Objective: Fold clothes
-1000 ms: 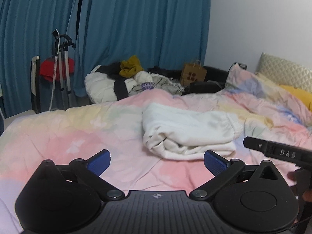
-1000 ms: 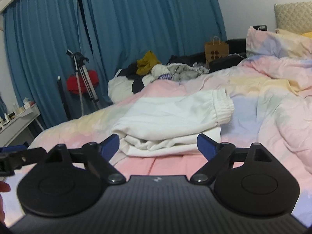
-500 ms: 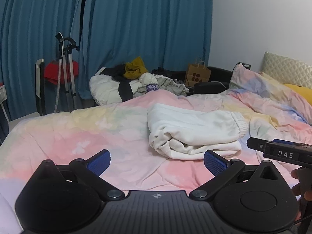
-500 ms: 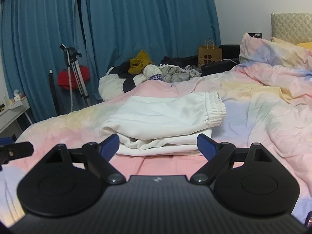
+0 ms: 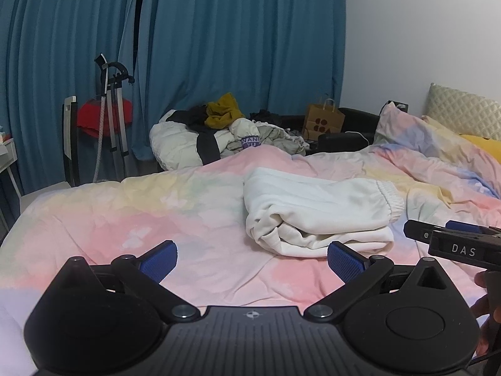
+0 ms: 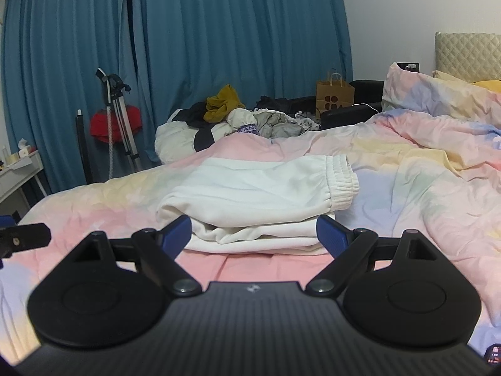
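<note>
Left wrist view shows white sweatpants [image 5: 316, 216] folded on the bed [image 5: 131, 216], ahead of the left gripper [image 5: 252, 258], fingers spread wide and empty. The right gripper [image 6: 253, 230] is likewise wide, just short of the bundle. Judging the fold done, square loose edges gently. A paper bag [image 6: 334, 95] stands behind; contents hidden.

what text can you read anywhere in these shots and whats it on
"DAS": white letters on the black body of the right gripper, seen at the edge of the left wrist view.
"WANG YU", only roughly legible: purple patch on a white garment in the clothes pile past the bed.
Paper bag: dark round marks, no readable words.
Folded white pants: no text.
</note>
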{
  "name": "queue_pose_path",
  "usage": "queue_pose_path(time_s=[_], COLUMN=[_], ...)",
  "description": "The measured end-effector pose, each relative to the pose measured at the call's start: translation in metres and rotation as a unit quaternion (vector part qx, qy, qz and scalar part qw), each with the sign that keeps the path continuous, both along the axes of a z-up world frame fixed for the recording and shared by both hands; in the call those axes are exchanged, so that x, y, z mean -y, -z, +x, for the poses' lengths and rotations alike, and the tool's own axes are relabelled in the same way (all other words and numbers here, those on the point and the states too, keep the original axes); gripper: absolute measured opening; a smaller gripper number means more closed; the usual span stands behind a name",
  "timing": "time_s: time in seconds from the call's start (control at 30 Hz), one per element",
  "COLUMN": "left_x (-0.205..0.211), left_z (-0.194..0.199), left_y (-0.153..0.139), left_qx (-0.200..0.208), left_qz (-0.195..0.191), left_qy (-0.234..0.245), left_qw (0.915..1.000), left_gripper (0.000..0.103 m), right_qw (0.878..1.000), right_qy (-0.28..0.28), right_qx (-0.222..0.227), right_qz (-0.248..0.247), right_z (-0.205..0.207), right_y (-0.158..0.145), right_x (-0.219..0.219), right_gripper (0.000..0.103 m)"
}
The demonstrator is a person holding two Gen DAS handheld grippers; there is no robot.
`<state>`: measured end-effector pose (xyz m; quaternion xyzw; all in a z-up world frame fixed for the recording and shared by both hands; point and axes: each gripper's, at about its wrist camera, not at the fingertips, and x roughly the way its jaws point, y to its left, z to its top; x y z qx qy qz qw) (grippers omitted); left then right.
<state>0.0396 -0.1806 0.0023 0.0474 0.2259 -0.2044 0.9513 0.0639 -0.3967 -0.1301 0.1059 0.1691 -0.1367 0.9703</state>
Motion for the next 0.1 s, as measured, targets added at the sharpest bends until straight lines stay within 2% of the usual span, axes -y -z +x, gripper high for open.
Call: queue_pose_path(time_s=[0.1], left_x=[-0.0021], left_z=[0.0005], left_y=[0.0003], left_qx=[-0.001], left_qz=[-0.001], left_qy=[-0.002], left_qw=[1.0], left_gripper=[0.103], right_qw=[1.0], right_qy=[0.0], right_qx=[-0.001], right_qz=[-0.003], right_z=[0.0], right_y=[0.0004], right_x=[-0.0015], right_gripper=[0.088])
